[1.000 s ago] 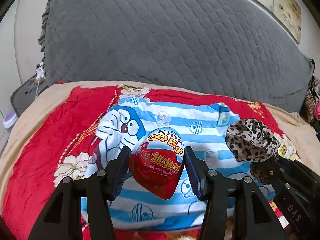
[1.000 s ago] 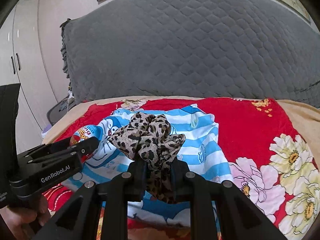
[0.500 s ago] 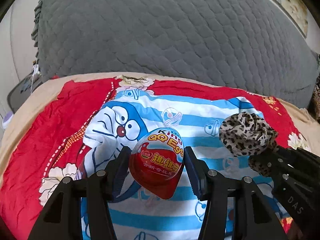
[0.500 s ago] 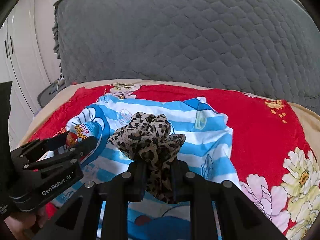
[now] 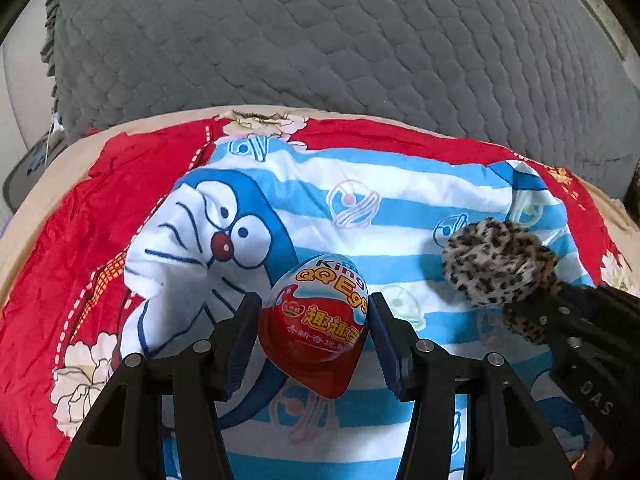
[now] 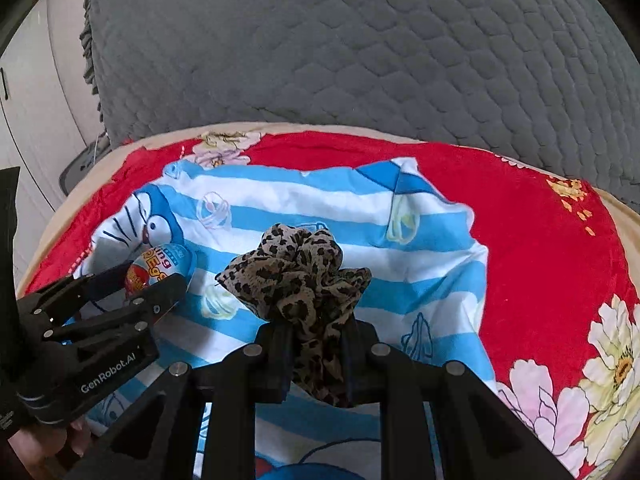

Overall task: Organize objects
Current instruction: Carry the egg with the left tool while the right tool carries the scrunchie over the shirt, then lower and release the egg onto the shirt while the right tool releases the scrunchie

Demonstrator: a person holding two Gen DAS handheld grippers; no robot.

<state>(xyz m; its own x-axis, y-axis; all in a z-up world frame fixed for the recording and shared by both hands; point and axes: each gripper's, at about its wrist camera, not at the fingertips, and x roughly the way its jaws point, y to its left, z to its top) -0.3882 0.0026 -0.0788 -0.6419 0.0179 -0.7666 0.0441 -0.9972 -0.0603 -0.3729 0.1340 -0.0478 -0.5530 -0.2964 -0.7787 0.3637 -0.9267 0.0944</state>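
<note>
My left gripper [image 5: 314, 332] is shut on a red, white and blue toy egg [image 5: 318, 320], held point-up above a blue-and-white striped cartoon cloth [image 5: 360, 216]. The same egg [image 6: 164, 266] shows at the left of the right wrist view, in the left gripper [image 6: 154, 280]. My right gripper [image 6: 316, 354] is shut on a leopard-print scrunchie [image 6: 296, 280], whose bunched fabric bulges above the fingers. In the left wrist view that scrunchie [image 5: 496, 264] sits at the right, just above the striped cloth.
The striped cloth lies on a red floral bedspread [image 6: 532, 248] over a beige sheet [image 5: 40, 196]. A large grey quilted cushion [image 5: 320, 36] stands upright behind. A person's hand [image 6: 36, 446] holds the left gripper at the lower left. A white cupboard [image 6: 36, 120] stands far left.
Both grippers have moved forward and down toward the striped cloth, which now fills more of both views. The egg and the scrunchie stay gripped as before.
</note>
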